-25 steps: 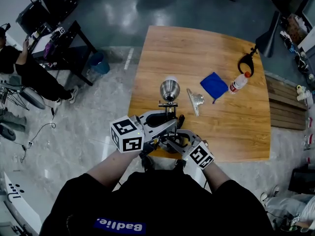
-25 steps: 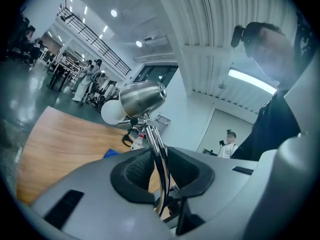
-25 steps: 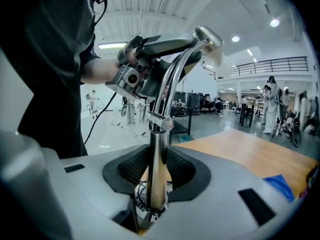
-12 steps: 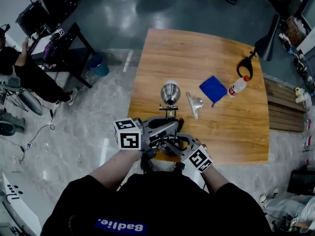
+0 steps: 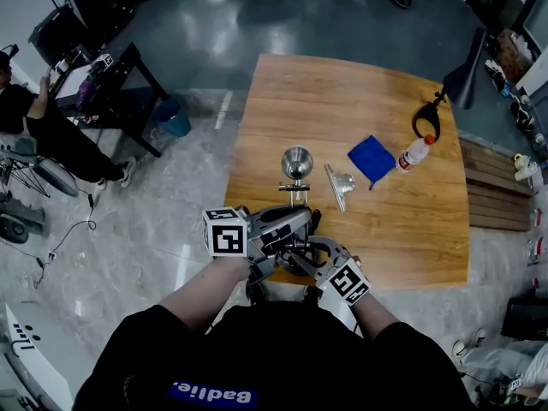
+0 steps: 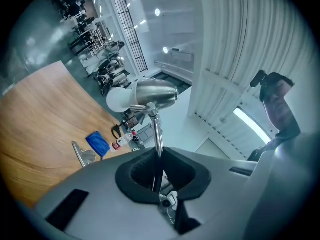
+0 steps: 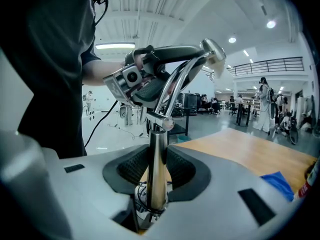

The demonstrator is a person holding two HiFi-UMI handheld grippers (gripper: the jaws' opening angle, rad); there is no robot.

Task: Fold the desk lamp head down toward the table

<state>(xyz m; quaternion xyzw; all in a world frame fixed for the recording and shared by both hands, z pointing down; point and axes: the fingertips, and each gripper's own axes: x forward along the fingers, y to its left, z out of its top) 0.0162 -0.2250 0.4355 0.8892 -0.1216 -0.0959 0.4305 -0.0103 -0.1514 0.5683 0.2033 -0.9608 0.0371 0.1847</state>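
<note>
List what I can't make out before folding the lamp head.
Lamp base: head view, covered by the right claw and the left claw, which has just been closing on the lamp's thin arm.
Bottle label: head view, too small; right gripper view, cut off by the edge.
Black loop: head view, too small.

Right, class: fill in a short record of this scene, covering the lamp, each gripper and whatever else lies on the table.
lamp head: raised, not yet folded down
left gripper: jaws have just been closing; shut on the lamp's thin arm
right gripper: shut on the lamp's thick post
table: wooden; blue cloth, bottle and metal clip lie past the lamp
</note>
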